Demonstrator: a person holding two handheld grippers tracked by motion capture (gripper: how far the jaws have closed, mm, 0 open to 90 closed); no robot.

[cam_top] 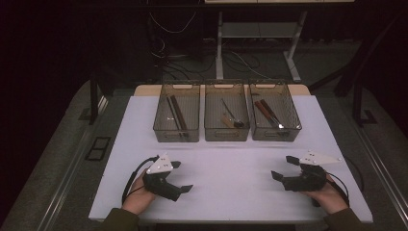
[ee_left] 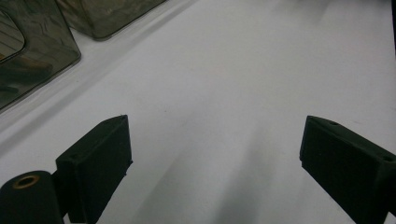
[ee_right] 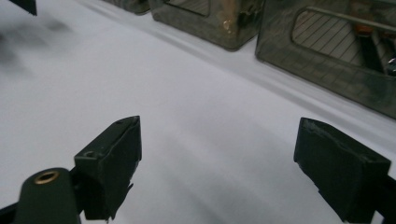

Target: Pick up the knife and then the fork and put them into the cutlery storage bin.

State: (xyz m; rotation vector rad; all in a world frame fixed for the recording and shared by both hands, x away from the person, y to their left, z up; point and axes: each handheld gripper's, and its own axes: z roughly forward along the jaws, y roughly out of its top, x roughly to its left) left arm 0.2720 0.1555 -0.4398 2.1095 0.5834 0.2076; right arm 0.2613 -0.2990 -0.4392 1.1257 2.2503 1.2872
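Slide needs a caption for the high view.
Two open hand-held grippers rest before three cutlery bins.

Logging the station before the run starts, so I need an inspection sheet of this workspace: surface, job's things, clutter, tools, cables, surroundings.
Surface: white table top, bare between the hands.
Job's things: three clear bins in a row at the far edge; left bin holds long dark sticks, middle bin a spoon, right bin red-handled cutlery.
Clutter: nothing seen.
Tools: left tool and right tool both open, holding nothing, near the table's front edge.
Cables: a black cable loops from the left tool; loose cables on the floor behind.
Surroundings: dark room, a white desk frame beyond the table.
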